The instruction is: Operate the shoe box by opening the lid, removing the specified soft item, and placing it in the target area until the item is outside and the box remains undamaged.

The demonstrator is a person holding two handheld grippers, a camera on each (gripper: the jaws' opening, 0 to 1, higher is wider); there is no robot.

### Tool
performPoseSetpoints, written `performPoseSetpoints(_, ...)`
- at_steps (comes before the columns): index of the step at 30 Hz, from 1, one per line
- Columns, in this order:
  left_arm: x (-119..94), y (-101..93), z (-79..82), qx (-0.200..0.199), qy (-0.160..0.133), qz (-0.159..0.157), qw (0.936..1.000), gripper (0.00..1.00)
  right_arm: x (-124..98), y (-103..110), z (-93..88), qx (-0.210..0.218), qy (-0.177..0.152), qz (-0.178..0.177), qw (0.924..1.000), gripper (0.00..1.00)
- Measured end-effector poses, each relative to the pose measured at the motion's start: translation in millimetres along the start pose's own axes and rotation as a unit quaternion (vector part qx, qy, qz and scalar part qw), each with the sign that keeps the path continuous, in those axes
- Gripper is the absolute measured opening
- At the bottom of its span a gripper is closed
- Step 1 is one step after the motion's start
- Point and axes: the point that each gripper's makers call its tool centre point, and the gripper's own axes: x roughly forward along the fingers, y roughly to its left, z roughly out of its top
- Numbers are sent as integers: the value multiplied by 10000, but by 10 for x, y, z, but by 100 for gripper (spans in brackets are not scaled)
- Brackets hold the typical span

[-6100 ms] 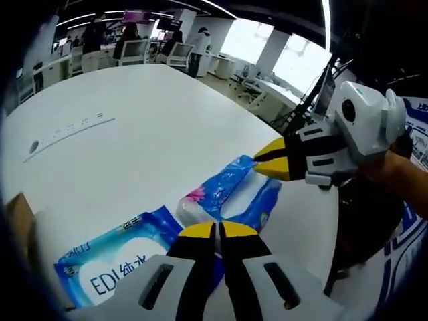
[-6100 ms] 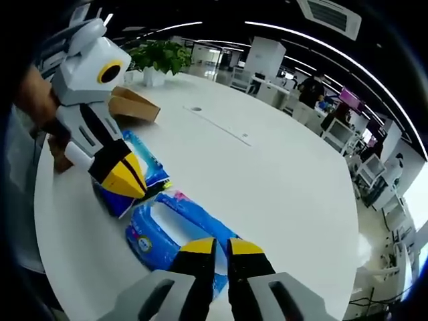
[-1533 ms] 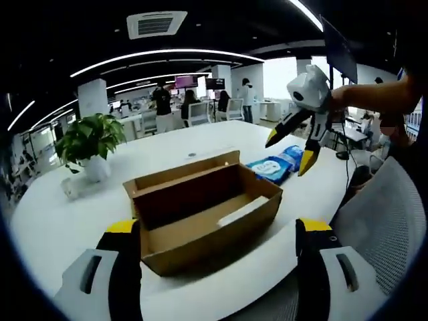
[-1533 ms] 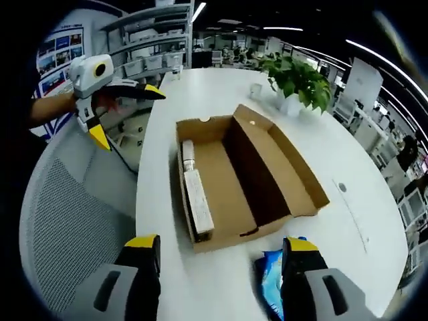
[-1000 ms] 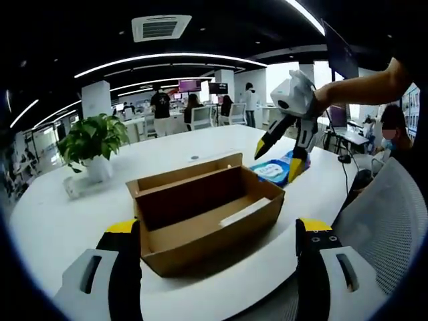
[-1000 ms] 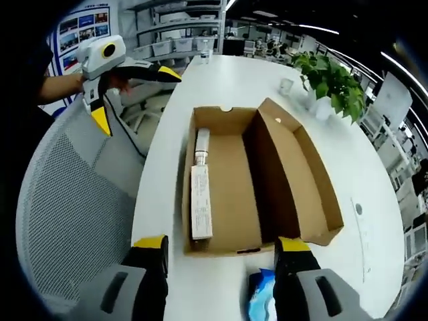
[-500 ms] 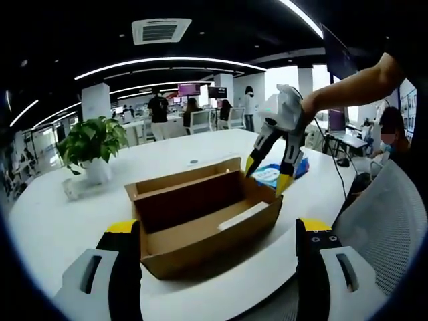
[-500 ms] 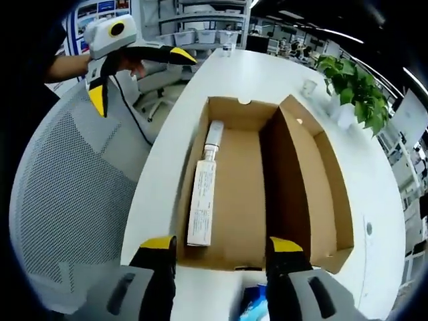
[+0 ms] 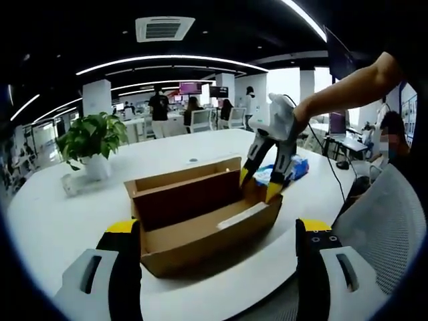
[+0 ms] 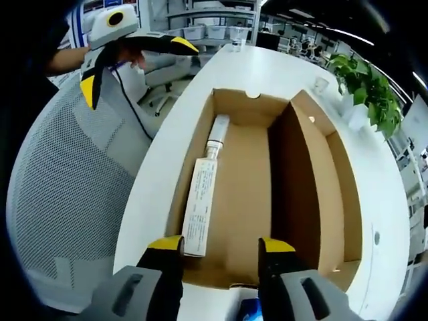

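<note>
Shoe box [image 9: 200, 221] sits open on the white worktop [image 9: 60, 221], lid flap upright along its far side in the left gripper view. Left claw [image 9: 217, 231] is spread wide, jaws either side of the box front, not touching it. That view also shows the right claw [image 9: 257, 188] from the side: spread, tips down at the box's right end, one tip over the rim, the other at the outer wall; can't tell if they touch cardboard. Behind it, blue soft packs [image 9: 284, 170] lie on the worktop outside the box, and a potted plant [image 9: 90, 144] stands well apart at the far left. Right gripper view looks straight down into the box [image 10: 247, 194]: a long white tube-like item [image 10: 204, 197] lies along the left inner wall; the lid flap stands as a divider right of centre. Right claw [image 10: 217, 244] is open just above the near end wall. Left claw [image 10: 130, 63] hangs spread over a mesh chair [image 10: 67, 194], off the worktop edge. A blue sliver of pack [image 10: 249, 311] shows between the right jaws at the bottom.
</note>
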Motion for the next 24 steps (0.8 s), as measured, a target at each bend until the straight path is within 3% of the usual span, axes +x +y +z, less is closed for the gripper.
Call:
performPoseSetpoints(13,-1,-3,-20,-17,51,4,10000,100,151,35,42,164,-120,312,9993,41)
performPoseSetpoints(24,5,-8,-38,-26,95,-7,10000,99,96,-105,-19,134,-81,25,9999,41)
